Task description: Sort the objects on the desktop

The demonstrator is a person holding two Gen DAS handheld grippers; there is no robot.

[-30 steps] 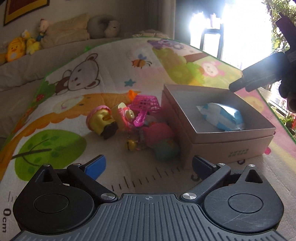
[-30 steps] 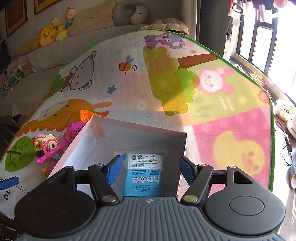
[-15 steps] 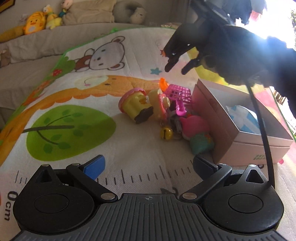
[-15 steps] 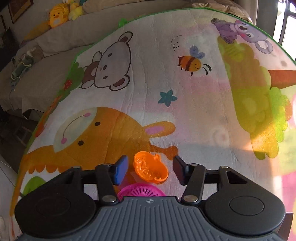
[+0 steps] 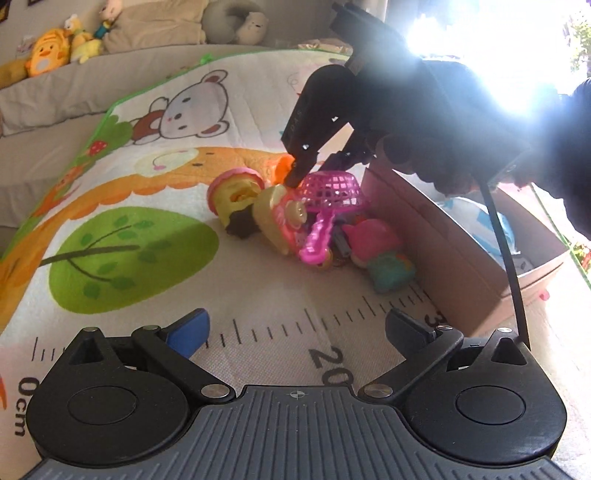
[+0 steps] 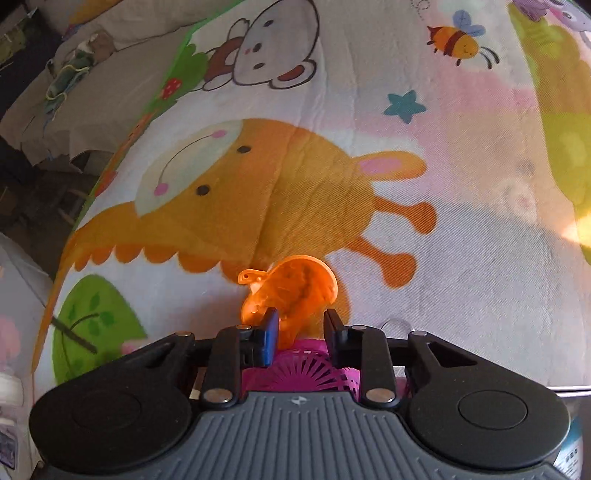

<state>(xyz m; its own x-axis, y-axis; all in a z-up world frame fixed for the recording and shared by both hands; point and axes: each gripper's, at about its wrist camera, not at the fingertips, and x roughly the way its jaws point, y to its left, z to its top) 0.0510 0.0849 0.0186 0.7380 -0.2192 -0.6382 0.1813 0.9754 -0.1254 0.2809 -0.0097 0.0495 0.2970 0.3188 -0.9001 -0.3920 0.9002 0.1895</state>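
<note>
A pile of small toys lies on the printed play mat (image 5: 122,236): a pink and yellow cupcake toy (image 5: 236,195), a pink mesh basket (image 5: 334,190), a pink spoon (image 5: 316,240) and a pink and teal figure (image 5: 384,254). An orange plastic toy (image 6: 295,291) (image 5: 284,164) sits at the pile's far side. My right gripper (image 6: 300,325) has closed on the orange toy, just above the basket (image 6: 299,369). My left gripper (image 5: 295,328) is open and empty, low over the mat in front of the pile. An open cardboard box (image 5: 443,236) to the right holds a blue and white packet (image 5: 495,225).
Stuffed toys (image 5: 48,55) and cushions (image 5: 155,26) line the sofa back beyond the mat. A ruler print (image 5: 332,325) runs along the mat's near edge. Strong window glare fills the upper right. The mat's left edge drops to a grey cover (image 6: 74,92).
My right gripper moved from above the box to the toy pile, dropped onto the orange toy and closed on it. My left gripper swung left and closer to the pile.
</note>
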